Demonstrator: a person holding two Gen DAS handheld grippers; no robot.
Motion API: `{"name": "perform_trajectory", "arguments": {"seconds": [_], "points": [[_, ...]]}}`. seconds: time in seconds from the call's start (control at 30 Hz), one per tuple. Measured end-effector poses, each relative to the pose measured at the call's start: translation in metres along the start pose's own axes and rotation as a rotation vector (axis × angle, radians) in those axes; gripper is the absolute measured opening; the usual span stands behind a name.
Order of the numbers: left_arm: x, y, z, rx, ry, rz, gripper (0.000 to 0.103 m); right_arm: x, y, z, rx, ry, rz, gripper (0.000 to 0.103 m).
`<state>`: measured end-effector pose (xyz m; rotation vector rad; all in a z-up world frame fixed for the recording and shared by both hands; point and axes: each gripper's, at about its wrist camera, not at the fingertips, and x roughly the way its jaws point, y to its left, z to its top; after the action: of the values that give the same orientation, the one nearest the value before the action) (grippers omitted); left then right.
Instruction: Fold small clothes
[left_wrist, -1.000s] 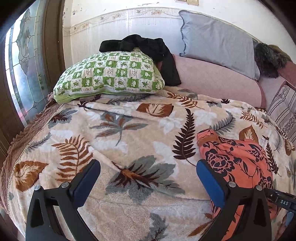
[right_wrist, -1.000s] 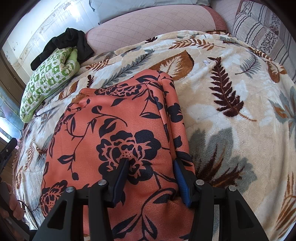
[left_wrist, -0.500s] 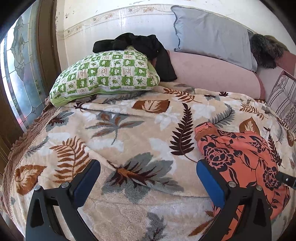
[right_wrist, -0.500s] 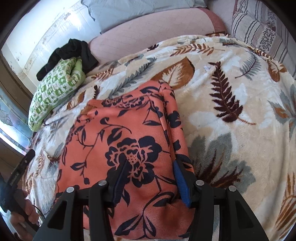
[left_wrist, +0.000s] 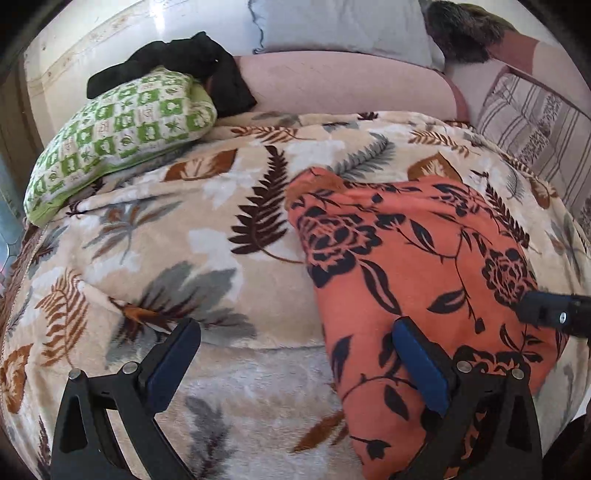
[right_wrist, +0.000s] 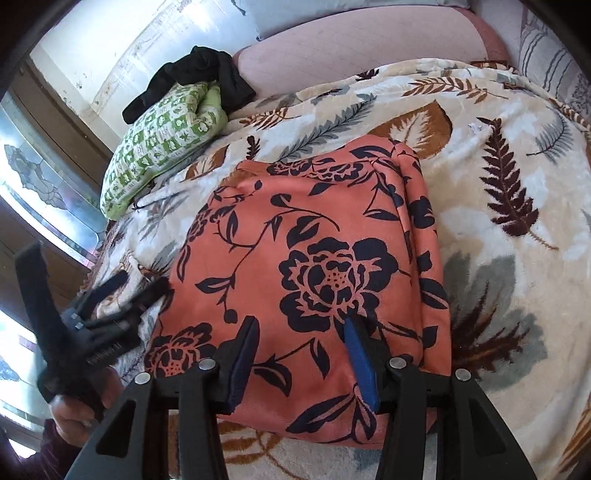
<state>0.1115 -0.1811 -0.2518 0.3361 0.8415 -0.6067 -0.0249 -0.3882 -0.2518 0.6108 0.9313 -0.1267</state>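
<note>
An orange garment (left_wrist: 424, 258) with black flowers lies folded into a rough rectangle on the leaf-print blanket (left_wrist: 184, 240). My left gripper (left_wrist: 295, 328) is open wide at its left edge: the right finger is over the cloth, the left finger over bare blanket. In the right wrist view the same garment (right_wrist: 314, 240) fills the middle. My right gripper (right_wrist: 301, 325) stands half open low over its near part, with flat cloth under the fingers and nothing pinched. The left gripper (right_wrist: 110, 306) shows at the garment's left side, held by a hand (right_wrist: 81, 413).
A green checked pillow (left_wrist: 122, 125) with a black garment (left_wrist: 192, 62) on it lies at the back left. Behind are a pink bolster (left_wrist: 343, 85), a grey pillow (left_wrist: 343, 26) and a striped cushion (left_wrist: 528, 118). A window (right_wrist: 37, 177) is on the left.
My left gripper has moved right and down toward the orange garment, and its right finger now overlaps the cloth. The right gripper has stayed over the garment, tipping slightly.
</note>
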Motion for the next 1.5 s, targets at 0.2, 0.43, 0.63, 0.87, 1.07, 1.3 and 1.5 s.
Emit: {"name": "perform_trajectory", "arguments": {"seconds": [0.2, 0.43, 0.63, 0.87, 1.07, 1.3, 1.5], "points": [[0.005, -0.002, 0.001, -0.004, 0.009, -0.033, 0.103, 0.011, -0.01, 0.052, 0.082, -0.054, -0.033, 0.052], [0.01, -0.001, 0.0, -0.009, 0.017, -0.049, 0.103, 0.077, -0.016, 0.102, 0.14, 0.057, -0.107, 0.053], [0.005, 0.005, 0.004, -0.04, 0.019, -0.053, 0.103, 0.057, 0.016, 0.099, 0.067, -0.028, 0.022, 0.054], [0.002, -0.001, 0.002, 0.002, 0.003, -0.012, 0.103, 0.104, 0.035, 0.082, 0.065, 0.082, 0.081, 0.054], [0.004, 0.002, 0.004, 0.004, 0.008, -0.049, 0.103, 0.075, 0.02, 0.081, 0.112, 0.053, 0.125, 0.053], [0.0, 0.014, 0.009, -0.048, -0.023, -0.025, 0.103, 0.029, -0.011, 0.069, 0.156, 0.01, 0.152, 0.057], [0.002, 0.012, 0.007, -0.035, -0.027, 0.0, 0.103, 0.047, -0.01, 0.049, 0.086, 0.119, 0.073, 0.056]]}}
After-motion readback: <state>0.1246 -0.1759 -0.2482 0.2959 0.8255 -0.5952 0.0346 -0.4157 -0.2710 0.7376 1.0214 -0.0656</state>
